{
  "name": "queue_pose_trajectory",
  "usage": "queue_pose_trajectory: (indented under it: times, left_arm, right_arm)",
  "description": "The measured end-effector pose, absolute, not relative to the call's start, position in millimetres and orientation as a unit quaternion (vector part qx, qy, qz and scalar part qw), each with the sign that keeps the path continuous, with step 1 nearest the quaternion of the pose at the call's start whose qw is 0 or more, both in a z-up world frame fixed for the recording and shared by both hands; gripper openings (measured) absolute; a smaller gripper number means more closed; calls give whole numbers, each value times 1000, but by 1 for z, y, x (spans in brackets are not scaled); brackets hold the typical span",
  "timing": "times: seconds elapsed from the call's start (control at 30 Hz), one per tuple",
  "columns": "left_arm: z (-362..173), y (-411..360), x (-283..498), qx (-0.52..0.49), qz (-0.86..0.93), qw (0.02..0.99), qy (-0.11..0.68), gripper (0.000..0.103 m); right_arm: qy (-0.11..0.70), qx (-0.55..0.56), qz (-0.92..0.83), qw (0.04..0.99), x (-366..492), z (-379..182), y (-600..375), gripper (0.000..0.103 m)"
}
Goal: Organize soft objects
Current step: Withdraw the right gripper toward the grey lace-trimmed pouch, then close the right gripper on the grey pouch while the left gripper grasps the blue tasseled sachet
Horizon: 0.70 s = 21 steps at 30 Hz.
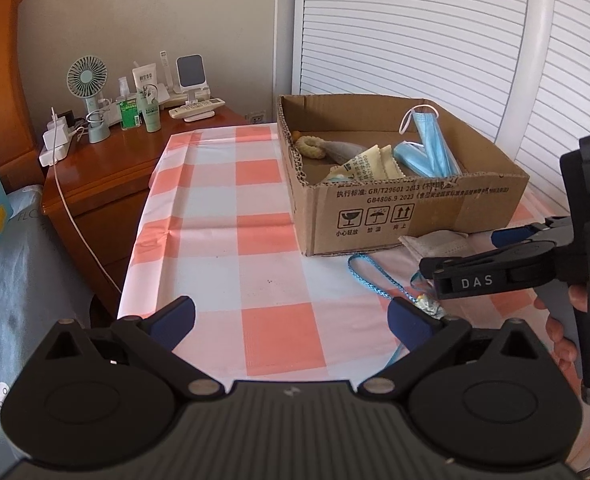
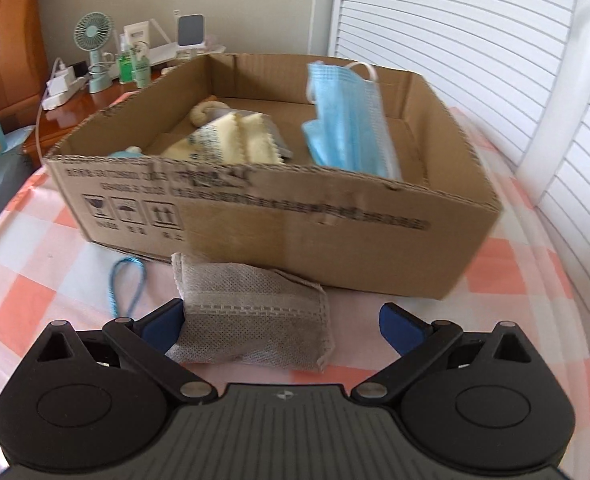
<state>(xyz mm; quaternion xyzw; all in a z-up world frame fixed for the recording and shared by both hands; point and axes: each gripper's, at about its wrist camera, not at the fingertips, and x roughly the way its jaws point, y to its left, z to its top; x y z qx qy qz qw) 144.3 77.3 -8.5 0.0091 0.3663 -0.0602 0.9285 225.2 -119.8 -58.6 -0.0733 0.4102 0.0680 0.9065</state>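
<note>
On the wooden nightstand (image 1: 107, 168) at ten o'clock in the left wrist view stand a pale green fan (image 1: 87, 80), a white tube (image 1: 145, 80) and a green bottle (image 1: 129, 114), their labels too small to read, with a white remote (image 1: 197, 109) beside them.

The left gripper (image 1: 291, 320) hangs over the pink-and-white checked tablecloth (image 1: 223, 216), its blue-padded fingers (image 1: 175, 316) spread wide with nothing between them. A braided blue cord (image 1: 369, 276) lies looped on the cloth at three o'clock from it.

The cardboard box (image 1: 415, 212) sits at one o'clock. Its front wall carries printed Chinese text with "GB/T29601 2013" and "GB4806.9 2023", and below that three handling symbols: a broken glass, an umbrella and two up arrows. The corrugated edge is rough cut. Inside lie a knobbly beige ring (image 1: 311, 146), a pale yellow cloth (image 1: 369, 164) with zigzag edges and blue print that cannot be read, and pleated blue face masks (image 1: 427, 148) with white ear loops, propped against the far right wall.

The right gripper (image 2: 281, 320), whose side reads "DAS" in the left wrist view, is also spread wide. Between its fingers, touching the left pad (image 2: 165, 322) and well apart from the right one, lies a grey pouch (image 2: 255, 316): a soft, dimpled non-woven fabric, folded into a rough rectangle with a stitched seam across it. It rests on the tablecloth just in front of the box, at twelve o'clock from the gripper, not gripped.
</note>
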Motion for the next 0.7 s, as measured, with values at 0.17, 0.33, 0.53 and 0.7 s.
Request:
queue_pose_trajectory:
  times: [0.17,0.33,0.53,0.7]
  left_arm:
    - [-10,65,147,20,-76,926,370,102]
    - [-13,50,148,31,-99,922,374,102]
    - [-22,29,154,43,-124,911,391,102]
    - [-30,12,162,52,-136,905,399,102]
  right_arm:
    - [419,-70,52,904,219,-63,-143,103]
    - [420,-59,58,904,211,-65,-159,103]
    - [417,-67,78,903,201,-64,-169,103]
    - [411,-74,99,903,194,-64,-175,103]
